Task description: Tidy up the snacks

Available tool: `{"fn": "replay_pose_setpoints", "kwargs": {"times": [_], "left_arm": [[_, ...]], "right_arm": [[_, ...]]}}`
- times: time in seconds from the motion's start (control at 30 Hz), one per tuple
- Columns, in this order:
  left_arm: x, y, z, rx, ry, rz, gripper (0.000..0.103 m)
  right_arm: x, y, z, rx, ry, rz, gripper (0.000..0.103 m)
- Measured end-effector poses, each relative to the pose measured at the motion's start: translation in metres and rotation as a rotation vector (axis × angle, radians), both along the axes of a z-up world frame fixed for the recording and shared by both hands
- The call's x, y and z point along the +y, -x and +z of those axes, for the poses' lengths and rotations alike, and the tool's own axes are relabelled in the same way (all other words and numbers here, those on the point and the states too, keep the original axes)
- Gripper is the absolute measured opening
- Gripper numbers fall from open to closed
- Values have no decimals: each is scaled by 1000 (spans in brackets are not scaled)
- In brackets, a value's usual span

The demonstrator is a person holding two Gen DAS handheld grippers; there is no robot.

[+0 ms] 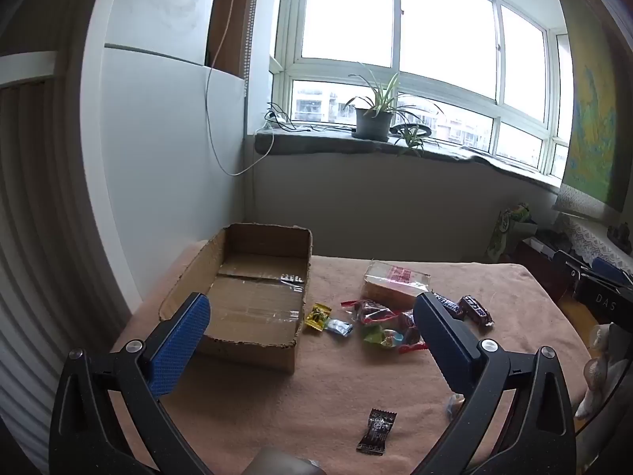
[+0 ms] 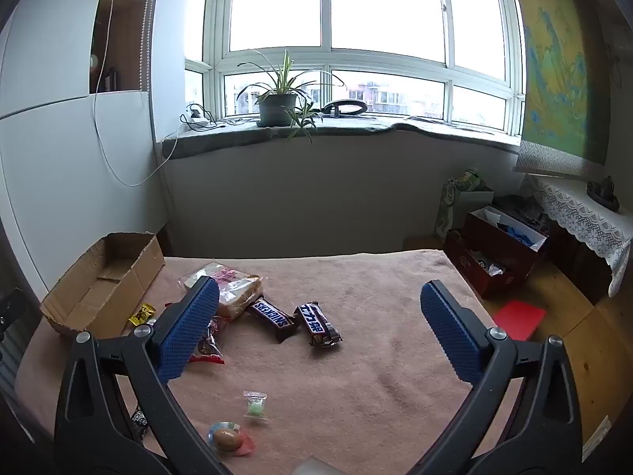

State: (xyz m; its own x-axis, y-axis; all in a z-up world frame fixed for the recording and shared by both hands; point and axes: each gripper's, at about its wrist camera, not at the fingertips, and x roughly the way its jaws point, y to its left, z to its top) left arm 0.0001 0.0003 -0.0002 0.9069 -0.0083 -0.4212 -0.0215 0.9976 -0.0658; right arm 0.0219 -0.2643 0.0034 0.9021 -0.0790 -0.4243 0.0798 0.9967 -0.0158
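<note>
An open, empty cardboard box point(image 1: 253, 297) point(image 2: 107, 277) sits at the table's left. Snacks lie scattered to its right: a wrapped sandwich point(image 1: 395, 283) point(image 2: 233, 287), two Snickers bars point(image 2: 273, 316) point(image 2: 318, 324) point(image 1: 476, 310), a clear bag of mixed sweets point(image 1: 385, 326), a yellow candy point(image 1: 317, 315) point(image 2: 141, 314), a blue-white candy point(image 1: 339, 326), a dark brown candy point(image 1: 376, 431), a green candy point(image 2: 255, 405) and an egg-shaped sweet point(image 2: 229, 437). My left gripper point(image 1: 312, 316) is open and empty above the table. My right gripper point(image 2: 320, 304) is open and empty above the Snickers bars.
The table is covered by a pink cloth point(image 2: 376, 376). A windowsill with a potted plant point(image 2: 279, 105) lies beyond. Red boxes point(image 2: 494, 253) and a red card point(image 2: 518, 316) are on the wooden floor at right. The right gripper's body shows in the left wrist view point(image 1: 601, 289).
</note>
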Motion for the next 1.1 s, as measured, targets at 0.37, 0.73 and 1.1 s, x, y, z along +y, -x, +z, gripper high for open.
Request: {"fn": "replay_pose_setpoints", "kwargs": {"times": [0.37, 0.73, 1.1], "left_arm": [[2, 0, -5, 23, 20, 10, 102], [1, -2, -7, 25, 17, 3, 102], [0, -3, -7, 25, 16, 6, 102]], "right_arm": [[1, 6, 6, -15, 14, 10, 103], [3, 8, 7, -27, 22, 10, 103], [4, 6, 7, -21, 21, 14, 103]]}}
